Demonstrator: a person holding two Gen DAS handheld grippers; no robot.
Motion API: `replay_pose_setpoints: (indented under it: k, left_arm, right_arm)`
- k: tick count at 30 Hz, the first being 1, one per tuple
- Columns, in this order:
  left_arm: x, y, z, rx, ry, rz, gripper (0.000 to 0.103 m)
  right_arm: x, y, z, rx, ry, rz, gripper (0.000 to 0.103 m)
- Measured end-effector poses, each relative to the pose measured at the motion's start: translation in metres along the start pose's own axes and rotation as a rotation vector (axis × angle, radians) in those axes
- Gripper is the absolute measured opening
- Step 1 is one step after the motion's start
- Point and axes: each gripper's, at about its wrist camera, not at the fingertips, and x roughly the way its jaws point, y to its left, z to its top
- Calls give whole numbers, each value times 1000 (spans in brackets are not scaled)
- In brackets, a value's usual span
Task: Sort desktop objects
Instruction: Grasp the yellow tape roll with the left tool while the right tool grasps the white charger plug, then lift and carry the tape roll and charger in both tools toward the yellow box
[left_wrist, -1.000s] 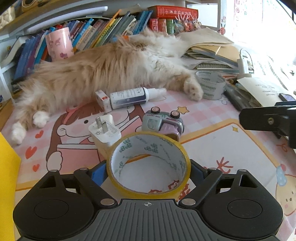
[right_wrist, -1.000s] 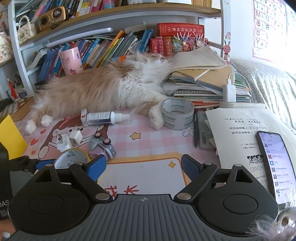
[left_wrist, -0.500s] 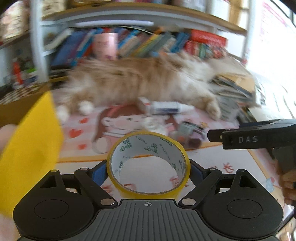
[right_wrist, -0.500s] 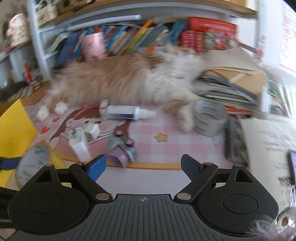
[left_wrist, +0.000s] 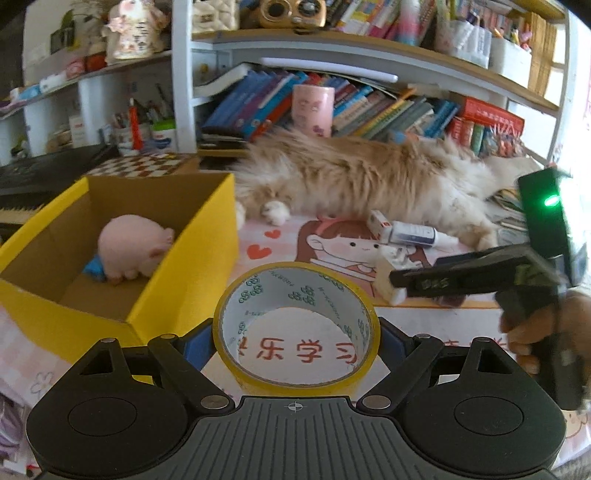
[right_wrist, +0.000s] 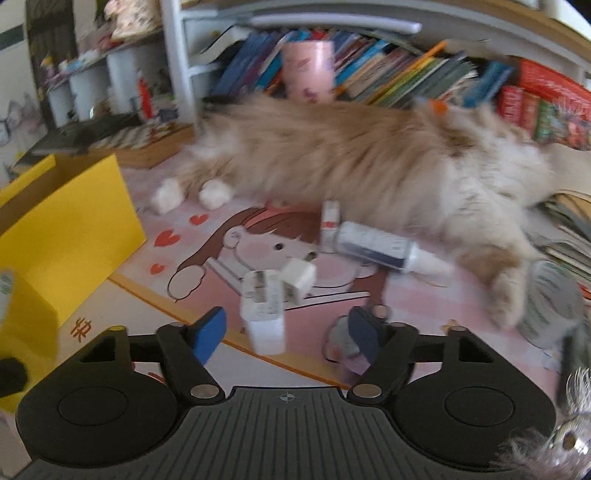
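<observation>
My left gripper (left_wrist: 295, 341) is shut on a yellow tape roll (left_wrist: 255, 376), holding it above the mat just right of the open yellow box (left_wrist: 192, 266). A pink plush pig (left_wrist: 133, 247) lies inside the box. My right gripper (right_wrist: 288, 330) hangs low over the mat with its jaws closing. A white charger plug (right_wrist: 262, 321) stands between the fingers, and neither pad touches it. A smaller white plug (right_wrist: 299, 278) leans behind it. In the left wrist view the right gripper (left_wrist: 402, 282) reaches in from the right, over the plugs.
A fluffy cat (right_wrist: 369, 162) lies across the back of the cartoon desk mat (right_wrist: 207, 243). A spray bottle (right_wrist: 376, 245) and a small box lie in front of it. A toy car (right_wrist: 343, 345) sits behind my right finger. A grey tape roll (right_wrist: 550, 302) stands at right.
The left gripper carried the tape roll leftward and up, so the yellow box and pig came into view. The right gripper swung left to the white plug and its jaws narrowed.
</observation>
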Motion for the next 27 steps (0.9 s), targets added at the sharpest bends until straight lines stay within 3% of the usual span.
replay_pose_setpoints:
  k: [9, 11, 18, 27]
  left_arm:
    - [-15, -1, 0, 12, -32, 5, 89]
    - [-17, 0, -1, 9, -37, 7, 89]
    - [-27, 6, -6, -7, -57, 2, 89]
    - [-45, 16, -13, 21, -92, -47, 89]
  right_arm:
    - [41, 7, -1, -34, 70, 2, 36]
    - [44, 6, -1, -29, 72, 15, 24]
    - [32, 12, -3, -48, 35, 12, 24]
    - [-14, 26, -9, -16, -11, -12, 24]
